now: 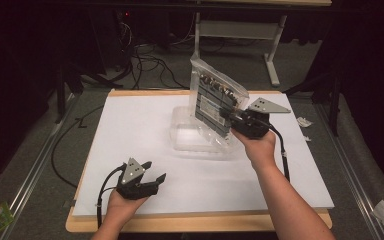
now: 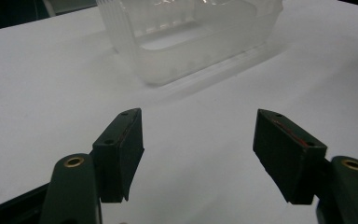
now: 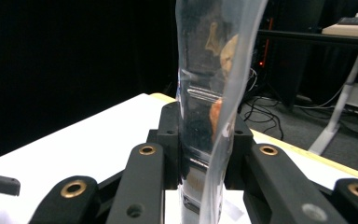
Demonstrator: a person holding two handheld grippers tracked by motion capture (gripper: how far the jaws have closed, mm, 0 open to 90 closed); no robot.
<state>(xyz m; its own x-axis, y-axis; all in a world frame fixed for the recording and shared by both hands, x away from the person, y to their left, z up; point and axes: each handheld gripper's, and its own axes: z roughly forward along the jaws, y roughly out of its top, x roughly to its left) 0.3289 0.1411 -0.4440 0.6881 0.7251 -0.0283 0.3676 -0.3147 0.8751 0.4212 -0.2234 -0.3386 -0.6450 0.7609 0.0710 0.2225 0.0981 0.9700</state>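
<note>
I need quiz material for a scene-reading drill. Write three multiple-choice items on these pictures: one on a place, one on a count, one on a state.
1. Where does the clear plastic tray sit?
A. on the white board
B. on the floor
C. in the person's left hand

2. How many grippers hold something?
A. none
B. one
C. two

3. How do the left gripper fingers stand?
A. clamped on the tray
B. shut on nothing
C. apart, nothing between them

Answers: 1 A, the tray rests on the white board near its far middle. 2 B, the right gripper is clamped on the clear bag, which it holds upright over the tray. 3 C, the left gripper view shows its fingers wide apart over bare board.
</note>
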